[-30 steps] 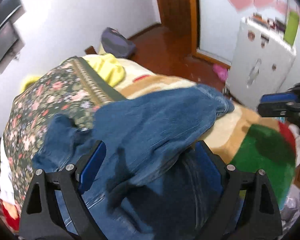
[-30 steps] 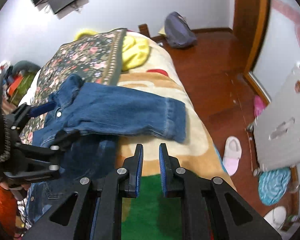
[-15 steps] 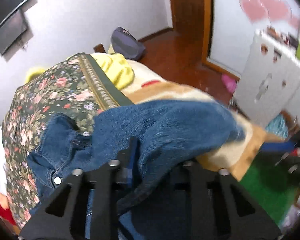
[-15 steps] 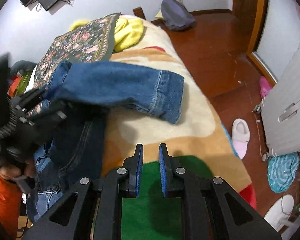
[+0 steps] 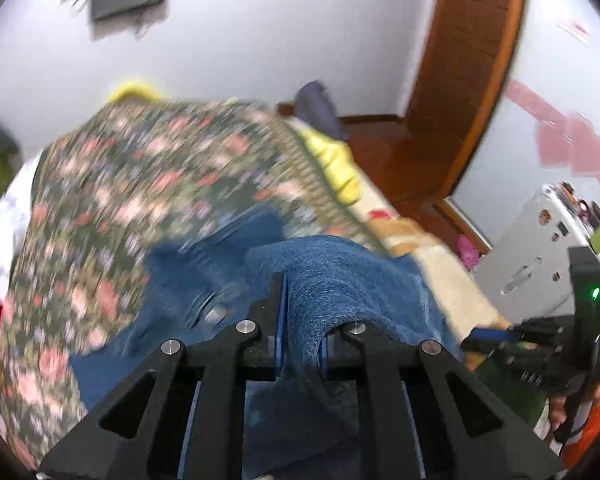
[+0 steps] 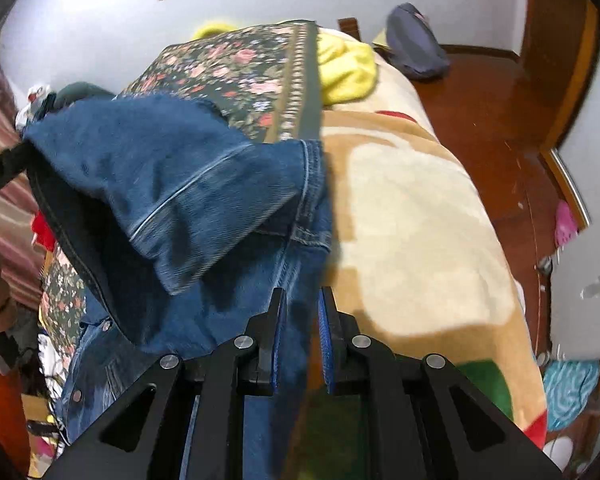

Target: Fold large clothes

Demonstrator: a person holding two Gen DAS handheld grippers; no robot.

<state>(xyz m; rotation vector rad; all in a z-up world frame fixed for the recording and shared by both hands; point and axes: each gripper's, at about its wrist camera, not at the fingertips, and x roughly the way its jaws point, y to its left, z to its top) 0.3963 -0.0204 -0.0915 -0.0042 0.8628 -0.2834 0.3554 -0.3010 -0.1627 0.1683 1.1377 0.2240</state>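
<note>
A blue denim garment (image 6: 188, 184) lies on the bed, one sleeve lifted and folded leftward over the body. My left gripper (image 5: 302, 300) is shut on a fold of that sleeve (image 5: 340, 276); the denim drapes over its right finger. In the right wrist view the left gripper (image 6: 4, 164) shows at the far left, holding the sleeve end up. My right gripper (image 6: 302, 312) has its jaws nearly shut with a narrow gap, just above the denim's right edge (image 6: 300, 276); it holds nothing that I can see.
The bed carries a beige, green and red blanket (image 6: 412, 216), a dark floral cover (image 6: 240, 64) and a yellow cloth (image 6: 348, 68). A grey bag (image 6: 416, 48) lies on the wooden floor. A white cabinet (image 5: 540, 256) stands at the right.
My left gripper has shut on the sleeve and carried it up and to the left across the garment. My right gripper has moved left, over the denim's edge.
</note>
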